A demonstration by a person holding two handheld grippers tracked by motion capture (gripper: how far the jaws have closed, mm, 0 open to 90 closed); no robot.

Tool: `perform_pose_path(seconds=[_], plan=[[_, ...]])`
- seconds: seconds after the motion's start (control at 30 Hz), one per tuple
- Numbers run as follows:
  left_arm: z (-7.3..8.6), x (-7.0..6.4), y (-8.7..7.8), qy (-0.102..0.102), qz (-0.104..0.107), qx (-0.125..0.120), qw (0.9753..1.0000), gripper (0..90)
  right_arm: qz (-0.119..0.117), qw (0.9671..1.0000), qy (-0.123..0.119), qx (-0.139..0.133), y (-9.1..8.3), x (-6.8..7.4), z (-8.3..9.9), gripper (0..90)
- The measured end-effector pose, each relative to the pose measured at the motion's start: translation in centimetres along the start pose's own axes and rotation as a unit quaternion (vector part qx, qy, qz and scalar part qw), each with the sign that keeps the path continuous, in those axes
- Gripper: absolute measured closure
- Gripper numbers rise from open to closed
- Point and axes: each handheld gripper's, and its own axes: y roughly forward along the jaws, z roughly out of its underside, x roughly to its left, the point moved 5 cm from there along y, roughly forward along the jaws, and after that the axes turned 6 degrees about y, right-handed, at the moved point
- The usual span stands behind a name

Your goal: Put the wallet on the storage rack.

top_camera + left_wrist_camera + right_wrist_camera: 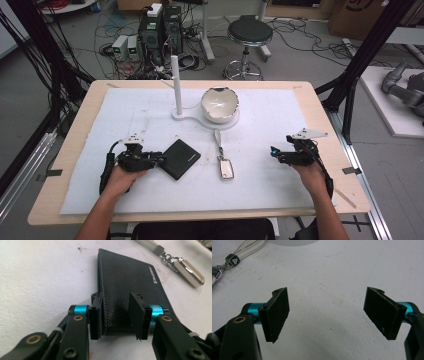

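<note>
In the left gripper view, the near end of the black wallet [130, 285] sits behind the jaws of the left gripper [116, 315], so whether the jaws press it cannot be told. The small lettering on the wallet is too blurred to read. The key fob [190, 271] strap is cut off by the top edge. In the right gripper view, the key strap [234, 255] runs off the left edge.

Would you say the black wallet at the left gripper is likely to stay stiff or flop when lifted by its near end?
The wallet looks like thin, folded, grained leather, so it would probably sag a little. The grain should resist slipping. The left gripper straddles its near end with jaws not fully closed; lying flat, it won't roll.
</note>
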Motion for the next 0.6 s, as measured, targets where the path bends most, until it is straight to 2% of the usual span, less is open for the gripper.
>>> perform_pose_path(seconds=[0.13,0.3,0.4,0.5,0.6], plan=[[-0.1,0.2,-0.2,-0.013,-0.002,-0.012,0.9998,76.1,0.0,1.0,-0.001,-0.002,0.0,0.0,-0.1,21.1],[-0.2,0.3,-0.4,-0.018,0.001,-0.018,0.9997,81.6,-0.001,1.0,-0.004,-0.001,0.1,0.1,-0.1,21.1],[-0.5,0.3,-0.6,-0.029,0.011,-0.029,0.9991,83.9,0.001,1.0,-0.001,-0.002,0.0,0.1,-0.1,21.1],[-1.1,0.0,-1.1,-0.025,0.017,-0.044,0.9986,85.1,0.0,1.0,0.0,-0.001,0.0,0.0,0.0,21.1],[-2.1,-0.6,-1.8,-0.008,0.007,-0.063,0.9979,86.0,0.001,1.0,0.0,-0.001,0.0,0.0,0.0,21.1]])
